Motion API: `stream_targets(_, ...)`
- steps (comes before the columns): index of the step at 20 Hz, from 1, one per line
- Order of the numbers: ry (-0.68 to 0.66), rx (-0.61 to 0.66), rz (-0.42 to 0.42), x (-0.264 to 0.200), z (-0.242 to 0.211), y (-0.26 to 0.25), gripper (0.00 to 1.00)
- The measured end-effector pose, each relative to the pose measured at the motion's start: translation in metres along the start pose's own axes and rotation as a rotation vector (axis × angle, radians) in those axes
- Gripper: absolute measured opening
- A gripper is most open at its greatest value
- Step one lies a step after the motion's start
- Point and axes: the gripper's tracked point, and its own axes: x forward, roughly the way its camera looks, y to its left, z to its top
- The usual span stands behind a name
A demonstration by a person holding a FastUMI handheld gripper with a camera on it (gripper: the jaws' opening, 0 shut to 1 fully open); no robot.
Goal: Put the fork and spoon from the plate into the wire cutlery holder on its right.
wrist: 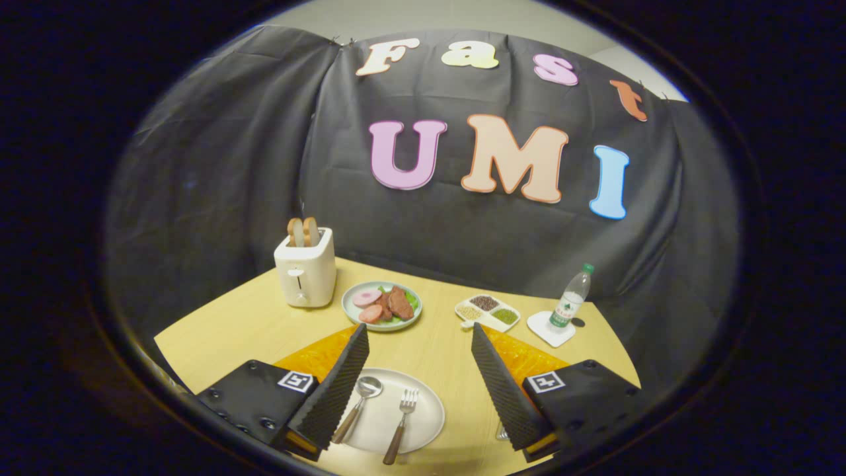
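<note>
A pale round plate (423, 411) lies on the wooden table between my fingers, closer to the left one. On it rest a spoon (359, 404) with a brown handle, close to the left finger, and a fork (400, 416) with a brown handle to its right. My gripper (420, 337) hovers above the plate, open wide, with nothing between its fingers. A small bit of wire (502, 434) shows beside the right finger, mostly hidden by it; I cannot tell whether it belongs to the cutlery holder.
Beyond the fingers stand a cream toaster (305, 271) with two slices of toast, a green plate of sliced meat (382, 305), a white divided dish of grains (488, 311) and a water bottle (570, 303) on a white coaster. An orange mat (310, 356) lies under the near plate.
</note>
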Motion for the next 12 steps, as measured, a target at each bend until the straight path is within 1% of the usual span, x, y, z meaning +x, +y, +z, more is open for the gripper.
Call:
stream_targets(4, 0.089, -0.011, 0.001, 0.005, -0.032, -0.001, 1.0)
stream_targets(12, 0.228, -0.048, 0.042, 0.013, -0.088, 0.009, 1.0)
